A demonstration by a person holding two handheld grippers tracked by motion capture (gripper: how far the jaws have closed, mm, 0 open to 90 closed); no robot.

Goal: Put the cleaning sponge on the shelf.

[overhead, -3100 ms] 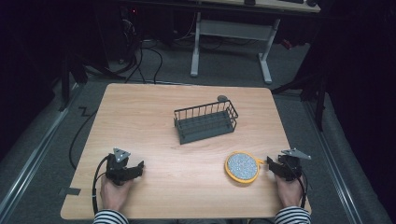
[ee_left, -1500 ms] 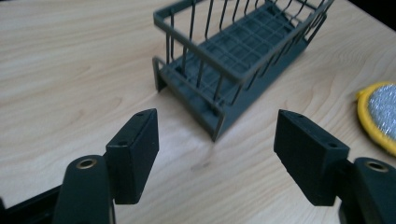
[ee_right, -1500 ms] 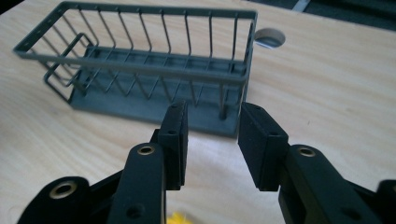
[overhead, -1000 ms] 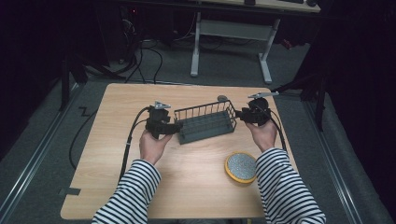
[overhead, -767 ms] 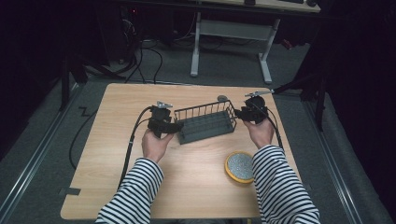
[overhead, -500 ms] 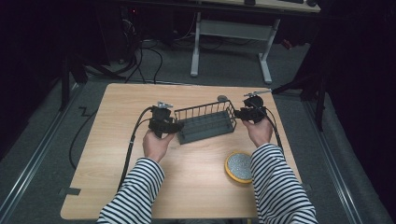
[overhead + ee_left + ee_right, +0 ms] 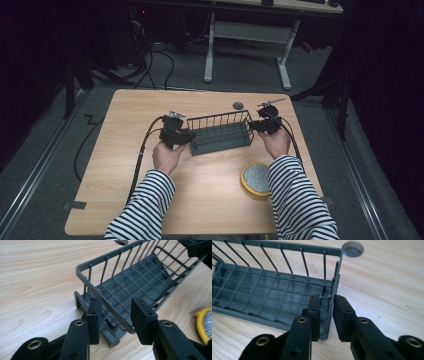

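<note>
Both grippers have closed in from the table's near corners — left gripper (image 7: 184,135) straddles the wire rack's (image 7: 220,134) left end, jaws apart; right gripper (image 7: 256,125) sits narrow around its right end wall, contact unclear. One rack mid-frame, one yellow-rimmed scrubber (image 7: 256,178) lower right, one grey disc (image 7: 238,105) behind.

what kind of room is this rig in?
Likely a lab or workshop, not a kitchen: a bare wooden table on grey floor, cables trailing behind, a desk frame at the back, dark surroundings.
</note>
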